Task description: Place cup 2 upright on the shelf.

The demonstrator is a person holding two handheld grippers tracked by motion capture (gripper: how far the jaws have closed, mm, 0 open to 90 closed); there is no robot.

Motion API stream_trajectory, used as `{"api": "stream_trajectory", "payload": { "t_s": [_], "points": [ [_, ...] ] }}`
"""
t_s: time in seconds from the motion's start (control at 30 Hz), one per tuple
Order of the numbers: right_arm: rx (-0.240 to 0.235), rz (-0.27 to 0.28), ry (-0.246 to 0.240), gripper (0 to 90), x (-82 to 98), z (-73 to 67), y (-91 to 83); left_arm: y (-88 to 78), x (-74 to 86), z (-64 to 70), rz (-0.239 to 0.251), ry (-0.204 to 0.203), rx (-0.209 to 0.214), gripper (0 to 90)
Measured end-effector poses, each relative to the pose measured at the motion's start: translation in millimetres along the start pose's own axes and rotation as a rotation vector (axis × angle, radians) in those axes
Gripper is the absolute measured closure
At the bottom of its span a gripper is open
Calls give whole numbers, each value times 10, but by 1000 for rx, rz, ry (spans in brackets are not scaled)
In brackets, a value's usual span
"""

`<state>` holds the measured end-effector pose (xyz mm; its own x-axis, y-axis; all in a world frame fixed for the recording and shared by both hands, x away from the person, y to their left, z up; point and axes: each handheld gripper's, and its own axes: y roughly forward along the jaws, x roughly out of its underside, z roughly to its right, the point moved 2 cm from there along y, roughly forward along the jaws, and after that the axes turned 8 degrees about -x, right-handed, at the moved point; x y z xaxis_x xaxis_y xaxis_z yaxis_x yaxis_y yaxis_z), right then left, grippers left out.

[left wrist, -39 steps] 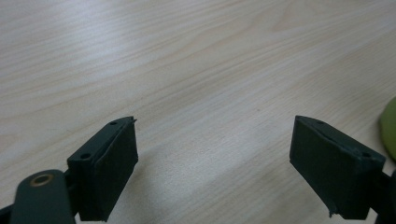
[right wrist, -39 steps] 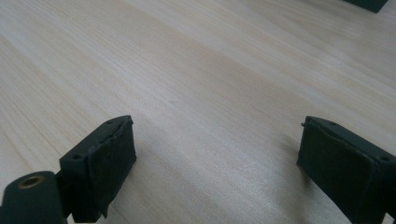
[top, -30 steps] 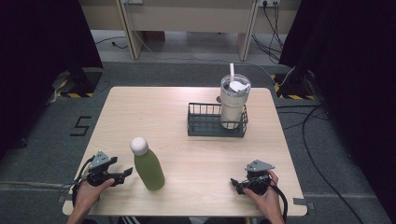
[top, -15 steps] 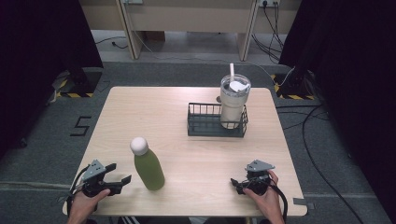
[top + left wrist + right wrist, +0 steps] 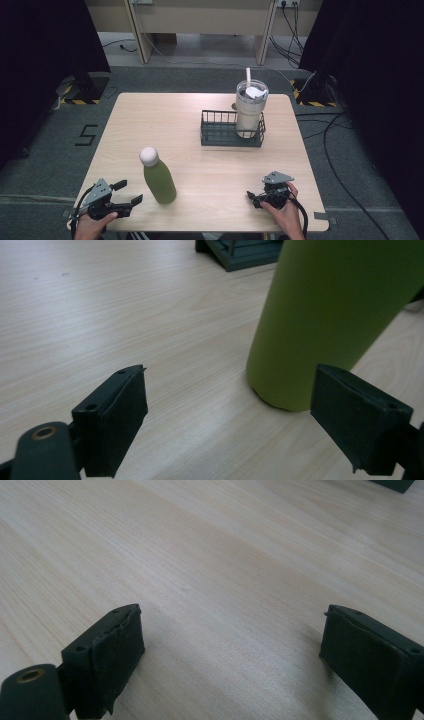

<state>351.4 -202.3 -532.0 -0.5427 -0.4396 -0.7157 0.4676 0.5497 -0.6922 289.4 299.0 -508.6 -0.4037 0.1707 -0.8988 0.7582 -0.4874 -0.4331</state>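
**Green bottle stood free near the front edge, both grippers released**

Plainly, the green bottle stood upright on the table, left of centre and close to the near edge, its white cap on top. The left gripper lay low at the front left corner of the table, just beside the bottle and pointing toward it. In the left gripper view its jaws stood apart with bare wood between them; the bottle's base rose just ahead, off toward the right jaw, and neither pad touched it. The fingers were released and grasped nothing.

The right gripper rested near the front right edge, well apart from the bottle, with a hand behind it. In the right gripper view its jaws were spread wide over plain tabletop, holding nothing.

A broad stretch of open wood lay between the two grippers along the front edge, broken only by the bottle. Farther back, right of centre, a dark wire basket sat with a tumbler and straw upright in its right end. The whole left half of the table behind the bottle was bare up to the far edge, and a band of wood separated the basket from the grippers.
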Motion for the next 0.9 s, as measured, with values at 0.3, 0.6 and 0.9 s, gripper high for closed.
{"api": "stream_trajectory", "payload": {
  "t_s": [0.3,0.6,0.9],
  "points": [
    [0,0,0,104,0,0,0,-52,-7,130,36,31,40,148],
    [0,-1,-4,101,-2,5,2,-42,-13,195,42,34,67,148],
    [0,-2,-4,98,-2,6,2,-11,3,268,60,7,112,147]
  ]
}}
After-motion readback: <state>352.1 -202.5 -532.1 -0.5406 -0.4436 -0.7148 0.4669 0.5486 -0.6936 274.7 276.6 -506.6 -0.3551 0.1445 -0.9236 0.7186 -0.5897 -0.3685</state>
